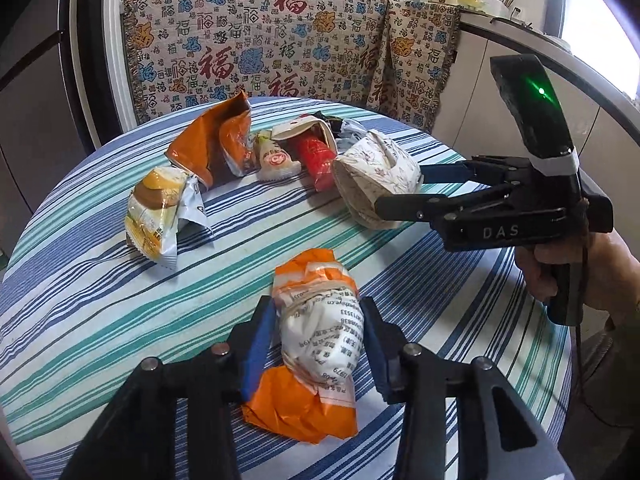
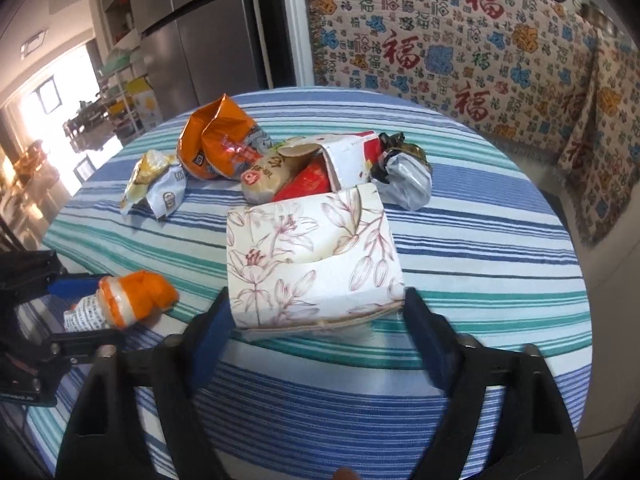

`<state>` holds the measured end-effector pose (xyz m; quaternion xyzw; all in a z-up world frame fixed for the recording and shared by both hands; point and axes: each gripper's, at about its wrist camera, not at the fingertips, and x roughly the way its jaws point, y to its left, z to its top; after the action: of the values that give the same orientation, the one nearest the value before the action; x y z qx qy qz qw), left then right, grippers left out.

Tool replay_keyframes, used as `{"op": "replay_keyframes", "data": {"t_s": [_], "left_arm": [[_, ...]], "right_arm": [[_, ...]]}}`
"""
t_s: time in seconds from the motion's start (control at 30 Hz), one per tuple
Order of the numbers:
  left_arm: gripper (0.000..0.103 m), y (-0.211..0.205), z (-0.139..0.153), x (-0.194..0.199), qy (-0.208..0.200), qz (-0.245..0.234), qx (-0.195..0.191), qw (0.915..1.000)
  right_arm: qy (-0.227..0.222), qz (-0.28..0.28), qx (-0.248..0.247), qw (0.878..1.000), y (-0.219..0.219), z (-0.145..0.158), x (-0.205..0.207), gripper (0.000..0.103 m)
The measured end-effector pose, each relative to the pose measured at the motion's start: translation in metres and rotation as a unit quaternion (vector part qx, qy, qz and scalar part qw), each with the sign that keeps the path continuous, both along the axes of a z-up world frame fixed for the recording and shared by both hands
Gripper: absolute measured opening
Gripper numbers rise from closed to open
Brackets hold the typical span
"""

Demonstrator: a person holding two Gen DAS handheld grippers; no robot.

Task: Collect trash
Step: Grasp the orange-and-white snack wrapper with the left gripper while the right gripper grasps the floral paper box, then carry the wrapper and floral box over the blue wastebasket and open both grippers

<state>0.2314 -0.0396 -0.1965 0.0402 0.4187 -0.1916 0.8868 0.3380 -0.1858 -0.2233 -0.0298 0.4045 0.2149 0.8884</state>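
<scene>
While the left gripper clamps the crumpled orange-and-white wrapper on the striped tablecloth, the right gripper brackets the floral cardboard tissue box. Its pads look in contact, though I cannot tell if they grip. Lifting both pieces likely comes next.

Your near edge of the tabletop is bare striped cloth, so you have room to pass there. Toward the far edge, a crowded row blocks the way: the yellow snack bag, the orange bag, the red-and-white carton and the grey crumpled wrapper, packed touching or just beside one another. The right edge stays open.
</scene>
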Motion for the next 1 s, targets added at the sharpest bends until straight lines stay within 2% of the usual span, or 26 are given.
{"op": "replay_keyframes", "data": {"t_s": [0.33, 0.67, 1.0], "left_arm": [[0.041, 0.010, 0.007, -0.004, 0.015, 0.039, -0.057, 0.9975], [0.041, -0.025, 0.021, -0.018, 0.006, 0.032, -0.040, 0.9987], [0.041, -0.083, 0.034, -0.023, 0.006, -0.003, -0.054, 0.9985]], "right_arm": [[0.002, -0.038, 0.031, 0.999, -0.034, 0.024, -0.040, 0.082], [0.000, -0.057, 0.047, 0.997, -0.075, 0.036, -0.078, 0.082], [0.001, -0.099, 0.068, 0.993, -0.135, 0.039, -0.100, 0.082]]}}
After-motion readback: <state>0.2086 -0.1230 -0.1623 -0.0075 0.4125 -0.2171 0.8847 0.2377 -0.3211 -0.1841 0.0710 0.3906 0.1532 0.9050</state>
